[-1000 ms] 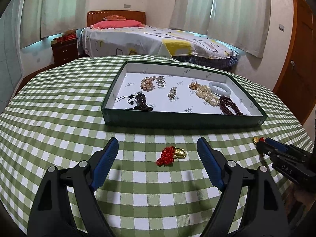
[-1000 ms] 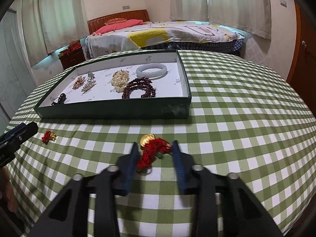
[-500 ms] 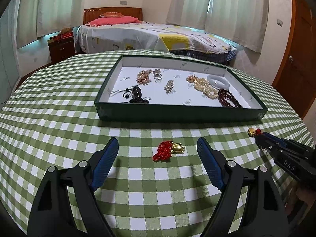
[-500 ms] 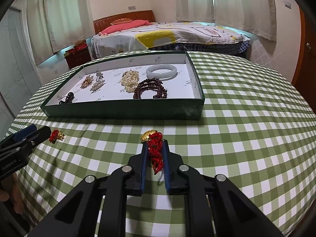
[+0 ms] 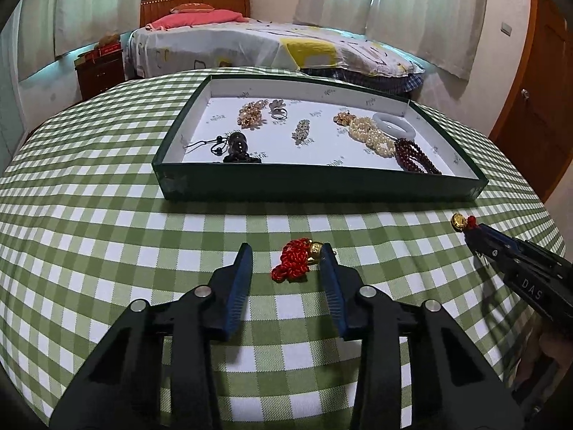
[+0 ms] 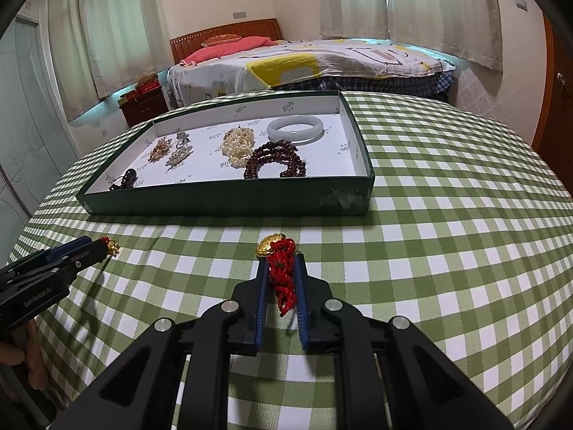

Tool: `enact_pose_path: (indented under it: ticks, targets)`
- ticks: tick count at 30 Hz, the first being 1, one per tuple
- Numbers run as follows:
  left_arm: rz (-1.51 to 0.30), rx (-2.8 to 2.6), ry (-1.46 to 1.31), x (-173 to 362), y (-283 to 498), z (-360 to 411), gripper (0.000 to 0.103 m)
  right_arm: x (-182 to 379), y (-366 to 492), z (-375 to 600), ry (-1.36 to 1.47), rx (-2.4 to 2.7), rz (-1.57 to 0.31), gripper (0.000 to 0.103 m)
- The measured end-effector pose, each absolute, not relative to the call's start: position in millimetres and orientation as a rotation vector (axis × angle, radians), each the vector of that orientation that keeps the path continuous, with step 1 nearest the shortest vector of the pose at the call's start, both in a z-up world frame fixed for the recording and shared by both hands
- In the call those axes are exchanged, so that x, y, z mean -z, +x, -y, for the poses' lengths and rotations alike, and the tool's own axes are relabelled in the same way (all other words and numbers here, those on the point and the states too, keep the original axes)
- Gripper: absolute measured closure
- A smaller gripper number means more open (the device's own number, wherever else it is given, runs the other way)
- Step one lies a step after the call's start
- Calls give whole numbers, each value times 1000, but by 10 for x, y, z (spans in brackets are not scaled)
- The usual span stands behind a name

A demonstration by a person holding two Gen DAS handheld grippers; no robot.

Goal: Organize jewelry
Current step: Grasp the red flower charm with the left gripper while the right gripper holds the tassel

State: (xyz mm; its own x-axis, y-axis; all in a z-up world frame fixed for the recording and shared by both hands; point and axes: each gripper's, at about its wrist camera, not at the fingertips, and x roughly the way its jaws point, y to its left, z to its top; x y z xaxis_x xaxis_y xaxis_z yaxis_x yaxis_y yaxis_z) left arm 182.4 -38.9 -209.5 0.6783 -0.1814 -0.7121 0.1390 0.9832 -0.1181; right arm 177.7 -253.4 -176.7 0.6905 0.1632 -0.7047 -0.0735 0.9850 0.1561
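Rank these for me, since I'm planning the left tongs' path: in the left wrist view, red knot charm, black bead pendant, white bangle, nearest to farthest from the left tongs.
1. Red knot charm, on the cloth between the left tongs.
2. Black bead pendant, near-left corner of the tray.
3. White bangle, far right of the tray.

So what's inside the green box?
The box holds a white bangle, pearls, dark red beads, gold brooches, a ring and a black pendant. Its front wall hides the nearest strip of floor.
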Motion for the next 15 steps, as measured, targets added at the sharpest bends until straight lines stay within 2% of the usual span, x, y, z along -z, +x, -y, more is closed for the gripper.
enact_pose_path:
  ticks: [4,9,15]
  targets:
    - [-805,189,-42,2096,1823,408,72,1770,1780,2531,119,-135,-798,88]
    - [-805,195,-52,2097,1819,383,85,1775,1783,2515,123,-138,-796,88]
    - [-798,205,-64,2090,1804,366,89,1778,1779,2487,125,-147,-793,88]
